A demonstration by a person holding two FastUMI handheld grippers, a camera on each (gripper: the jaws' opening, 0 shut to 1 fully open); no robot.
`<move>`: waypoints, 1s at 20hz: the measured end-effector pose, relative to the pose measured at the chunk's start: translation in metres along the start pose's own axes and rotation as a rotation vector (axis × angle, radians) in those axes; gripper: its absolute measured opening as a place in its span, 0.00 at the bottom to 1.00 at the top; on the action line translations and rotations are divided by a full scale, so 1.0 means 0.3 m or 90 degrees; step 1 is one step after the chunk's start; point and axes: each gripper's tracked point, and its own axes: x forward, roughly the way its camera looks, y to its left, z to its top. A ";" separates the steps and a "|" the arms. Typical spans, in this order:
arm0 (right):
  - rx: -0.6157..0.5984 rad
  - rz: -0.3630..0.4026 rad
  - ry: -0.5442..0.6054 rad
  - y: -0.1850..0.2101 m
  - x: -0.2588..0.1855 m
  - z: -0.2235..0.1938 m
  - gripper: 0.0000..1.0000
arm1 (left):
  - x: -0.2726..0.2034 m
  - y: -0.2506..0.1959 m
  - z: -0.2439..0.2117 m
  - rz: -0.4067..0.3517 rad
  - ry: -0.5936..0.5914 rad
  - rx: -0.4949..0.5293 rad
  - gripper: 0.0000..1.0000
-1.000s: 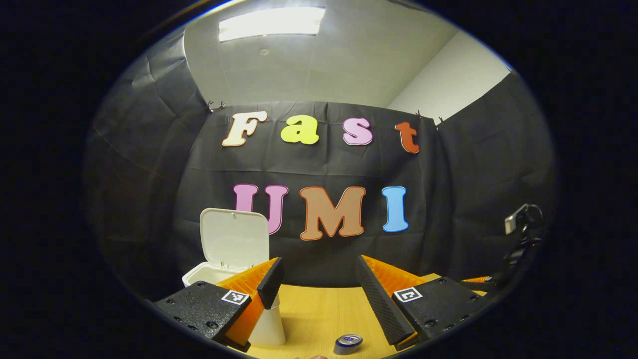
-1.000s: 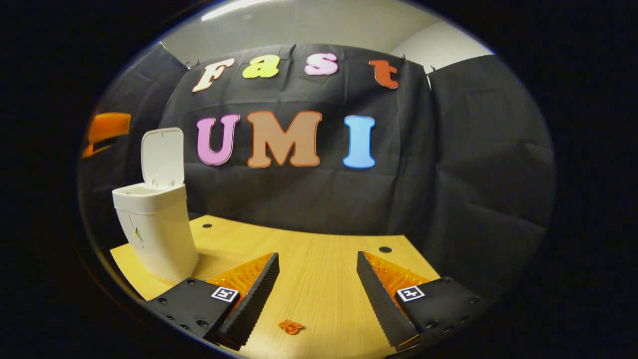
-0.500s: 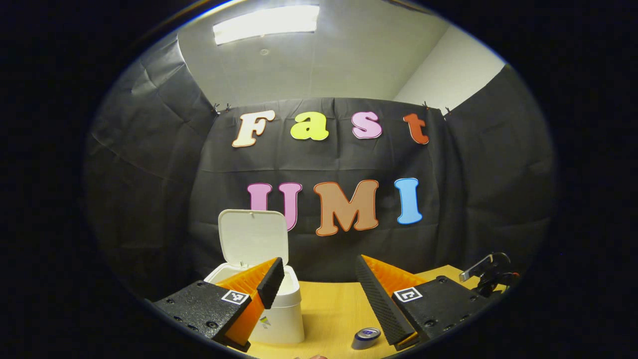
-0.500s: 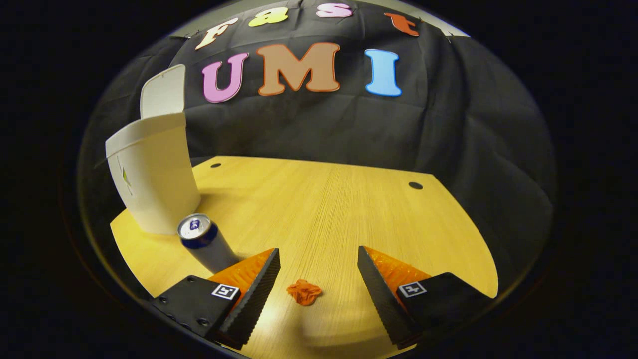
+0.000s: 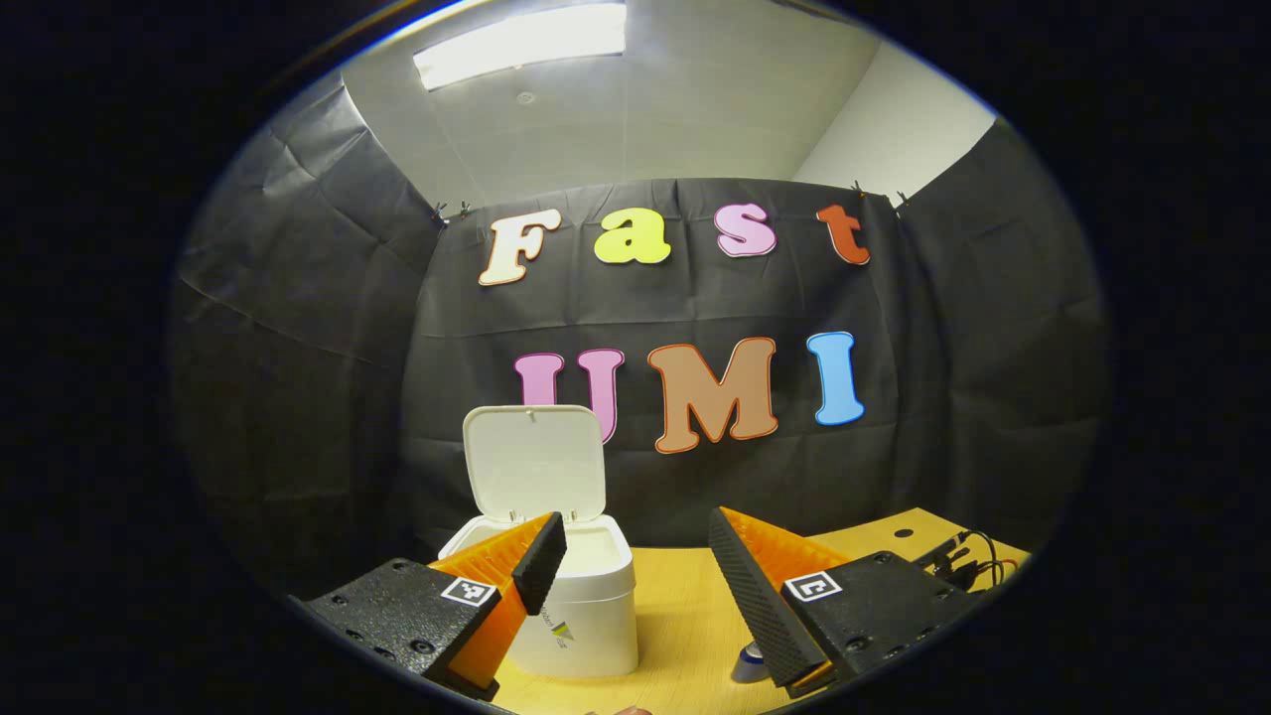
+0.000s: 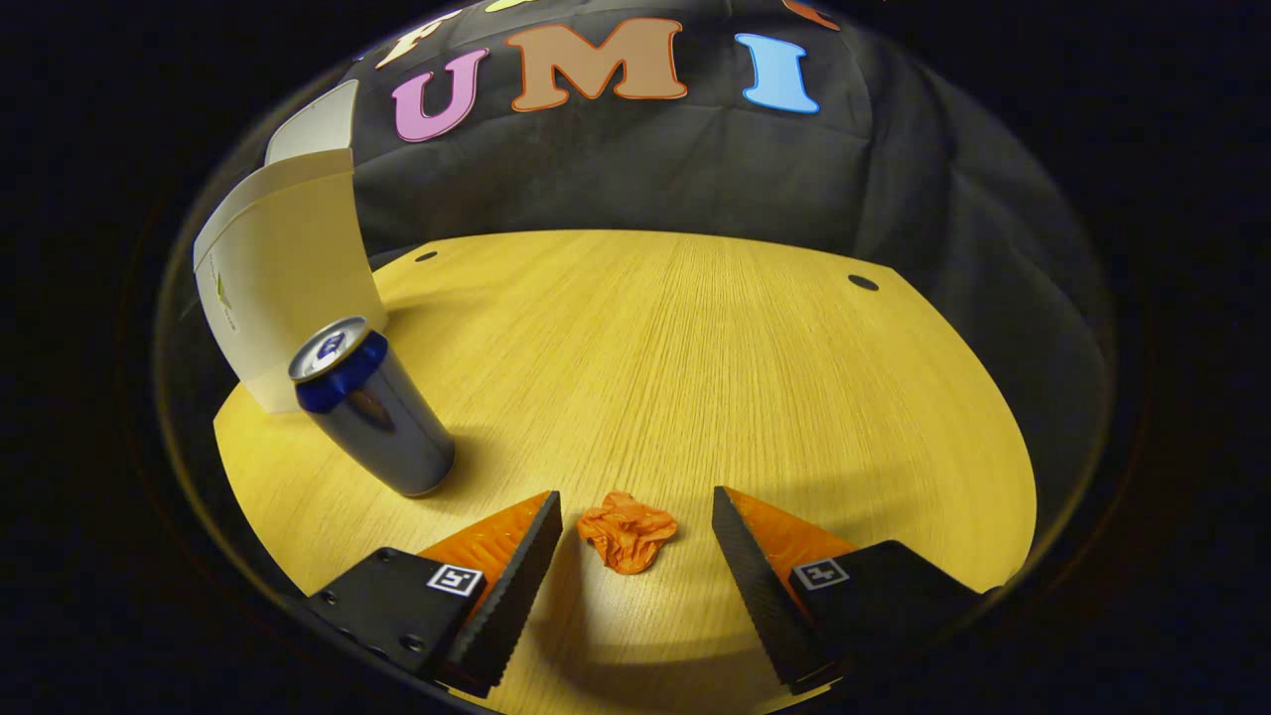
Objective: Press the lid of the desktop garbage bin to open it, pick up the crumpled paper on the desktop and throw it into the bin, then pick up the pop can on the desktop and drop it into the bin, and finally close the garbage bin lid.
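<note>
In the right gripper view, a crumpled orange paper (image 6: 628, 531) lies on the wooden desktop (image 6: 695, 357) between the tips of my open right gripper (image 6: 635, 516), untouched by either finger. A blue and silver pop can (image 6: 372, 407) stands upright to the left, in front of the white garbage bin (image 6: 283, 268). In the left gripper view the bin (image 5: 581, 616) stands with its lid (image 5: 534, 462) raised upright. My left gripper (image 5: 631, 541) hangs open and empty above the desk, near the bin's rim. The can's top (image 5: 750, 660) peeks out beside the right finger.
Two small dark holes (image 6: 863, 283) sit in the desktop near its far edge. Black cables (image 5: 958, 556) lie at the desk's right end in the left gripper view. Black cloth walls close the booth behind the desk.
My right gripper has tilted down and come close over the orange paper, which now lies between its tips. The left gripper has drifted left, so the bin sits nearer the view's middle.
</note>
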 end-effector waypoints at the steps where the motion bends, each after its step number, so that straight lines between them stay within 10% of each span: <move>1: -0.006 -0.006 -0.008 -0.010 -0.009 -0.002 0.87 | 0.001 0.000 -0.005 -0.001 0.002 0.001 0.89; 2: -0.004 0.003 -0.023 -0.002 0.016 0.012 0.87 | 0.002 -0.001 -0.009 -0.002 0.005 0.003 0.89; 5: -0.034 0.014 -0.033 0.004 0.011 -0.007 0.29 | 0.008 -0.010 -0.028 -0.006 0.015 0.003 0.89; 7: -0.012 0.018 -0.032 0.008 0.007 -0.002 0.11 | 0.009 -0.015 -0.030 -0.008 0.019 -0.001 0.89; 20: 0.017 0.058 -0.221 0.061 -0.275 0.408 0.06 | 0.020 0.028 0.001 -0.002 -0.009 -0.017 0.89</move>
